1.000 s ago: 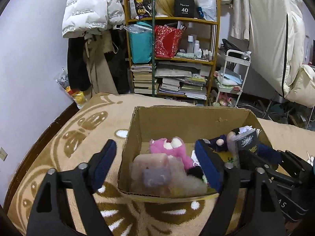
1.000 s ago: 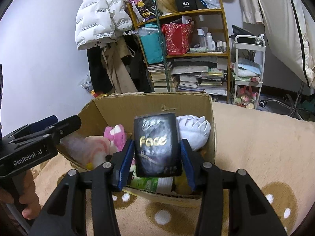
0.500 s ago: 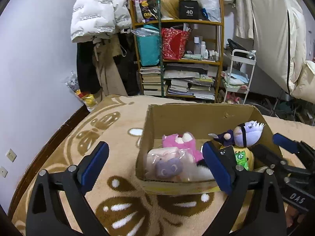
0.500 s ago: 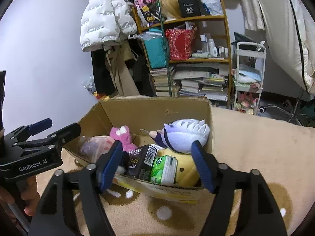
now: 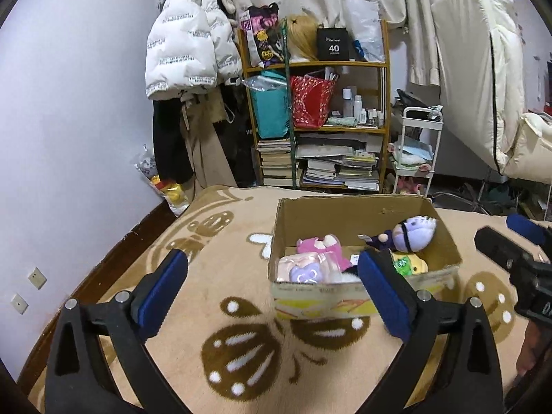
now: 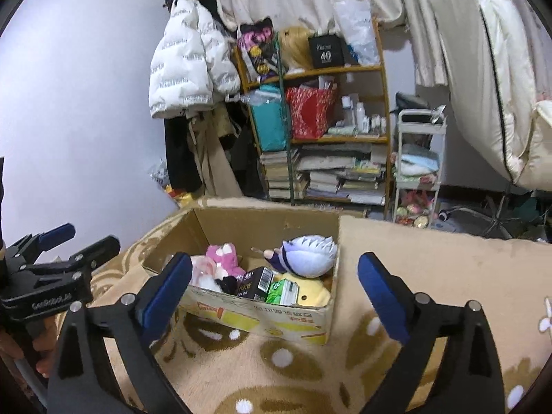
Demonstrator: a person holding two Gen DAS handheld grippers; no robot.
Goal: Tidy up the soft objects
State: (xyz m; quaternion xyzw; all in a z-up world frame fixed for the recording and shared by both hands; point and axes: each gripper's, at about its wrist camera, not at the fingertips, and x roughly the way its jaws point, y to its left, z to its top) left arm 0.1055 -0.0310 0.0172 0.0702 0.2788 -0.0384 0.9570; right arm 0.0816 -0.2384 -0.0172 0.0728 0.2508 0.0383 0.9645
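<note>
An open cardboard box [image 5: 345,212] [image 6: 262,317] stands on the beige patterned blanket [image 5: 214,238]. Inside lie a pink plush [image 5: 319,246] [image 6: 224,257], a lavender-haired doll [image 5: 414,238] [image 6: 307,255], a wrapped pale plush [image 5: 303,270], a black "Face" pack [image 6: 255,281], a green pack [image 6: 281,291] and a yellow plush [image 6: 315,293]. My left gripper [image 5: 272,283] is open and empty, held back in front of the box. My right gripper [image 6: 276,283] is open and empty, also short of the box. Each gripper shows in the other's view [image 5: 517,258] [image 6: 51,269].
A cluttered wooden shelf [image 5: 317,110] with books and bags stands behind the bed. A white puffer jacket [image 5: 186,45] hangs at left. A white trolley [image 5: 415,148] stands beside the shelf. A folded mattress [image 5: 483,69] leans at right. The bed's left edge [image 5: 114,258] runs near the wall.
My right gripper let go of the black "Face" pack into the box and opened. Both grippers drew back and up from the box.
</note>
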